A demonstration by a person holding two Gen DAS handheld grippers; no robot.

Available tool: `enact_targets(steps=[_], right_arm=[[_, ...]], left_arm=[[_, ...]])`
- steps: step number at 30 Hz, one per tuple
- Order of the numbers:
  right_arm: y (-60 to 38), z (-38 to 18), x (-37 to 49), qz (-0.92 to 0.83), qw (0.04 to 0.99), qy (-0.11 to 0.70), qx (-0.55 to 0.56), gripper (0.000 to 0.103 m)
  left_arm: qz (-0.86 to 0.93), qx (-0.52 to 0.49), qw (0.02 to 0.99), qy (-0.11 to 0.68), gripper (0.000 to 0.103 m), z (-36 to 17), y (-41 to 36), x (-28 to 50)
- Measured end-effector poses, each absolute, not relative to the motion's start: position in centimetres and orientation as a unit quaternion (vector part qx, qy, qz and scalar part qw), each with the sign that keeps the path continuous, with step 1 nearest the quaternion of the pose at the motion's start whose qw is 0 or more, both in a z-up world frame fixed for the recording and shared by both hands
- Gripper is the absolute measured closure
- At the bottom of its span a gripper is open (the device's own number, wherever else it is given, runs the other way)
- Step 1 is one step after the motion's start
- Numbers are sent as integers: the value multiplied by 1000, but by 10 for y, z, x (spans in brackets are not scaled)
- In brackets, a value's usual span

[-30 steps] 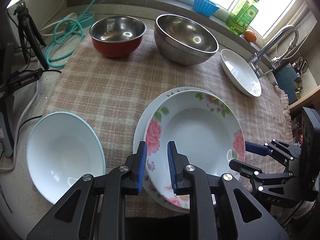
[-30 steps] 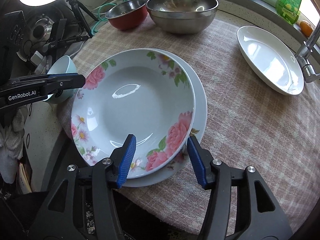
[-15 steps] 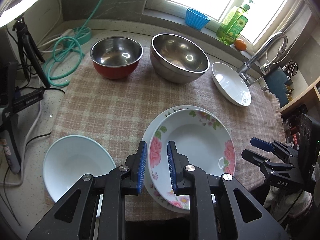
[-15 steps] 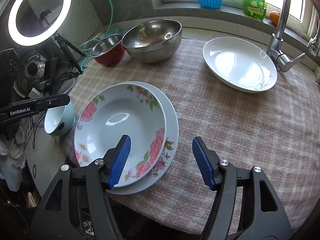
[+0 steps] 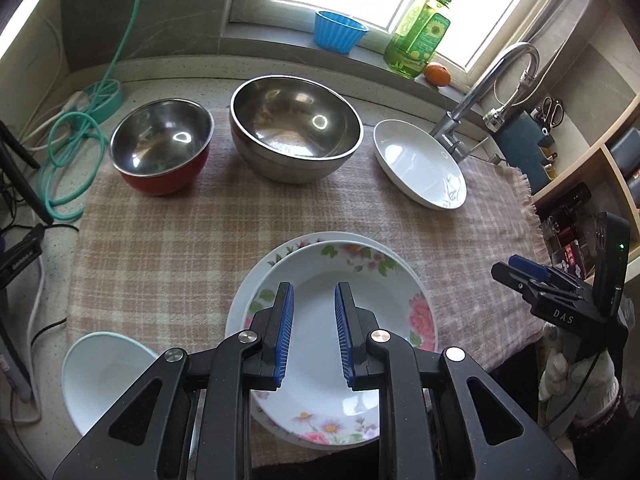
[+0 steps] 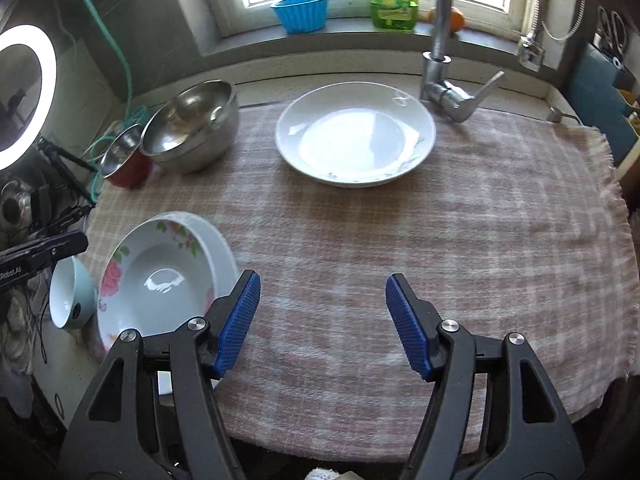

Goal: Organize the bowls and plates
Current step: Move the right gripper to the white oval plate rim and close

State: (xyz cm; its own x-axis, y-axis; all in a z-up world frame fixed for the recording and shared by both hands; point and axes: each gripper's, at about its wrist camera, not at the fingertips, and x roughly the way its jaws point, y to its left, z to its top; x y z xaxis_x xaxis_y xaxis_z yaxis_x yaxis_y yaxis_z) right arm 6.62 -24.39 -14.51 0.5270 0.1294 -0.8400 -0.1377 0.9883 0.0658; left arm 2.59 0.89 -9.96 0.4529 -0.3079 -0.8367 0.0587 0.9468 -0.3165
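Checked cloth covers your table (image 6: 460,248), with the floral plate stack (image 5: 320,368) as your landmark at its near edge. Beyond the stack sit the steel bowl (image 5: 296,128), white plate (image 6: 356,136) and red bowl (image 5: 160,148), unsorted. Your left gripper (image 5: 314,332) hovers above the stack, part-open, empty, hiding its centre. Your right gripper (image 6: 322,324), wide open, holds nothing right of it.

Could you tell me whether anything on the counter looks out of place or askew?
Yes, two things. The flowered bowl sits off-centre on the plate beneath it, shifted toward the near edge of the cloth. The pale blue bowl stands off the cloth on the bare counter, close to the edge. Nothing looks spilled or broken.
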Motion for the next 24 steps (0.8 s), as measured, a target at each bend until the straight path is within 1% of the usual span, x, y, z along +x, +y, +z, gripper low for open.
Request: enact_targets(steps=[3, 7, 11, 17, 23, 24], right_arm=[[-277, -145, 88, 76, 868, 489, 32, 35], [-308, -141, 114, 119, 860, 493, 57, 35], [-324, -137, 139, 137, 865, 482, 24, 35], [-351, -135, 172, 182, 870, 455, 49, 35], [-346, -142, 207, 198, 855, 478, 29, 36], [-346, -144, 212, 198, 853, 481, 33, 40]], left_arm=[[-104, -126, 847, 506, 85, -96, -5, 34], [-84, -140, 848, 505, 85, -97, -27, 48], [-74, -156, 849, 499, 85, -101, -54, 64], [-58, -181, 844, 502, 85, -113, -90, 94], [-41, -197, 841, 503, 85, -120, -106, 124], [-40, -198, 840, 503, 85, -122, -108, 128]])
